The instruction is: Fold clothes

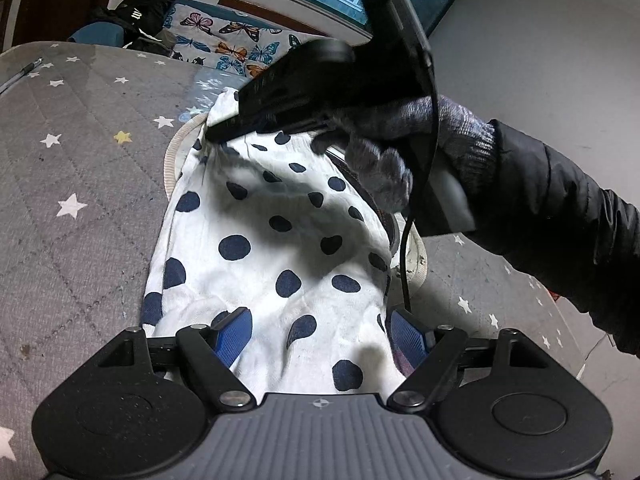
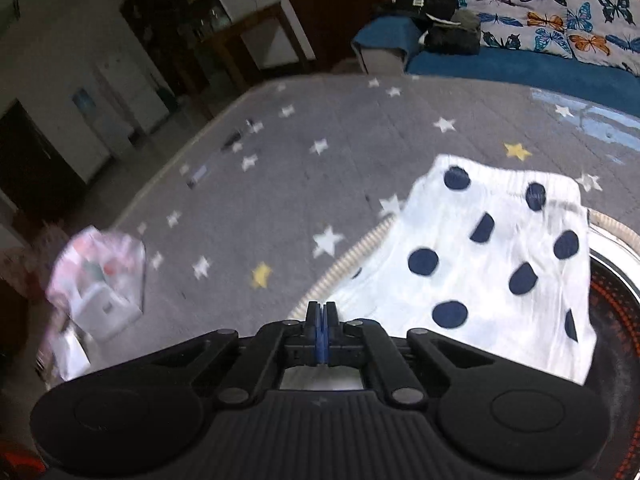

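A white garment with dark blue dots (image 1: 272, 248) lies draped over a round object with a beige ribbed rim (image 1: 170, 160). My left gripper (image 1: 320, 334) stands wide open at the garment's near end. Its left pad (image 1: 234, 332) rests on the cloth and the right pad sits at the cloth's right edge. My right gripper (image 1: 216, 132), held by a gloved hand (image 1: 400, 148), touches the garment's far edge with its tip. In the right wrist view the right gripper (image 2: 320, 312) is shut, pads together with no cloth showing between them, and the garment (image 2: 500, 264) lies to its right.
A grey cover with stars (image 2: 300, 180) spreads around the round object's rim (image 2: 348, 264). A pen (image 1: 24, 72) lies at the far left. A plastic bag with a white box (image 2: 100, 272) sits beyond the cover's edge. A butterfly-print sofa (image 2: 560, 20) with a black bag (image 2: 436, 0) stands behind.
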The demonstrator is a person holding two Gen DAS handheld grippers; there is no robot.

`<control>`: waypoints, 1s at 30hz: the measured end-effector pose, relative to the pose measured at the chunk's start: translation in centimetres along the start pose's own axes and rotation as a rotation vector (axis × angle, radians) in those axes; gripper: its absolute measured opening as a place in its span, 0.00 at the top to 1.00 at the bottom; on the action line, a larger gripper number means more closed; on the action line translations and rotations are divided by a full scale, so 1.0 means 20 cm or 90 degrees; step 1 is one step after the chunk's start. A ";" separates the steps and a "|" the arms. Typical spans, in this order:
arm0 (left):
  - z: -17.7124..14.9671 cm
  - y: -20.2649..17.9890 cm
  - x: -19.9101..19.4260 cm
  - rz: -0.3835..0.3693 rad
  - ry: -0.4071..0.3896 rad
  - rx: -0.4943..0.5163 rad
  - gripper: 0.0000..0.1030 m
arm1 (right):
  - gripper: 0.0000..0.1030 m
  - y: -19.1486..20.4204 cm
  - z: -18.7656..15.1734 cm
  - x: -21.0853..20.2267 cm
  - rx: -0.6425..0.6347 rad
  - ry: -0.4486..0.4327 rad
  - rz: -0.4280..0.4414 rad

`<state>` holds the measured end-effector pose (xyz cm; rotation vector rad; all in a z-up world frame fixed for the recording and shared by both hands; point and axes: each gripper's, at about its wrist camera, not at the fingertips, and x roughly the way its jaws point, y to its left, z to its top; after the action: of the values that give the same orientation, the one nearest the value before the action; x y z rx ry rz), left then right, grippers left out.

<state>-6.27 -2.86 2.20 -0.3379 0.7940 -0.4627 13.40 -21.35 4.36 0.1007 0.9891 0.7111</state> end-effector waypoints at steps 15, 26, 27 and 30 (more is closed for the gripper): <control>0.00 -0.01 -0.03 0.008 0.004 -0.002 0.23 | 0.91 -0.14 0.03 -0.17 0.006 -0.022 -0.002; 0.01 0.00 -0.02 0.023 0.010 0.001 0.22 | 0.91 -0.37 -0.14 -0.23 -0.026 -0.025 -0.110; 0.01 0.00 -0.02 0.024 0.011 0.001 0.22 | 0.91 -0.38 -0.12 -0.23 -0.025 -0.031 -0.116; 0.01 0.00 -0.02 0.026 0.012 0.001 0.22 | 0.89 -0.39 -0.07 -0.23 -0.042 -0.050 -0.118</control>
<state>-6.40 -2.57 2.50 -0.3153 0.8176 -0.4284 14.56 -30.37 3.89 -0.0200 0.8859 0.5647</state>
